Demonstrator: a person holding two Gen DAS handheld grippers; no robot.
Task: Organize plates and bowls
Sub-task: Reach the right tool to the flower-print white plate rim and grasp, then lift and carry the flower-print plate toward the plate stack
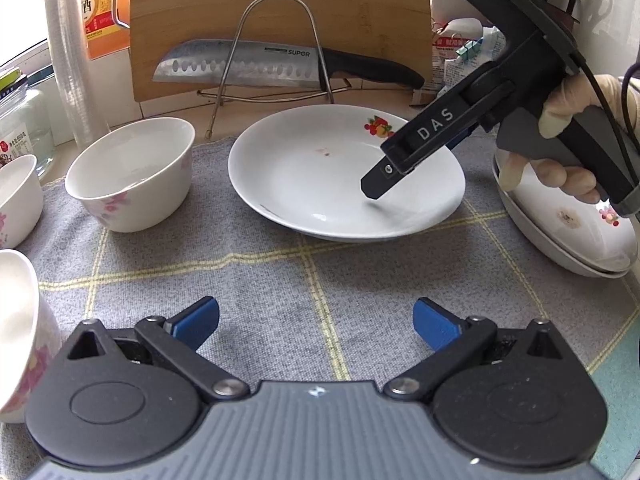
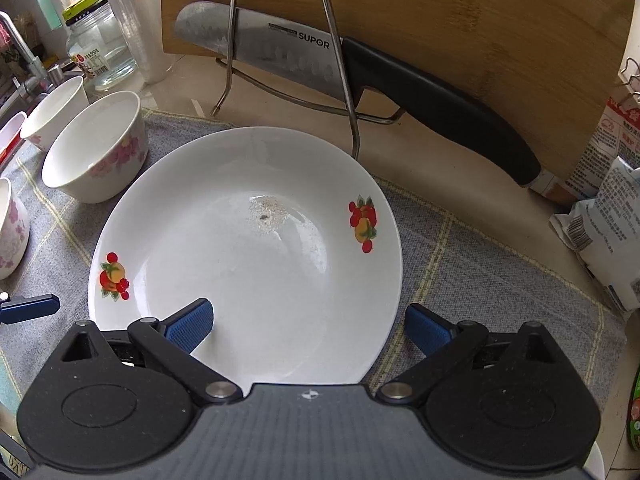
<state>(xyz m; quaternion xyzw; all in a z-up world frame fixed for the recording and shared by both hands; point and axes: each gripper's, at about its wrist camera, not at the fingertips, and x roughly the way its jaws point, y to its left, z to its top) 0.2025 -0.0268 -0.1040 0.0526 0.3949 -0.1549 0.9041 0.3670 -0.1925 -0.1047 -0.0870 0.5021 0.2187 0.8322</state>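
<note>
A white plate with fruit decals (image 1: 320,176) (image 2: 248,264) lies on the grey checked cloth (image 1: 280,280). My right gripper (image 2: 310,320) is open low over the plate's near edge, its left pad above the plate and its right pad outside the rim. In the left wrist view that right gripper (image 1: 375,187) comes in from the right, held by a gloved hand, tip over the plate's right side. A floral white bowl (image 1: 128,172) (image 2: 96,148) stands left of the plate. My left gripper (image 1: 316,320) is open above bare cloth, holding nothing.
Two more floral bowls (image 1: 16,200) (image 1: 16,332) stand at the left edge. A stack of plates (image 1: 568,236) sits at the right. Behind the plate are a wire rack (image 1: 276,40), a knife (image 1: 248,66) and a wooden cutting board (image 1: 360,8). Packets (image 2: 604,216) lie at the right.
</note>
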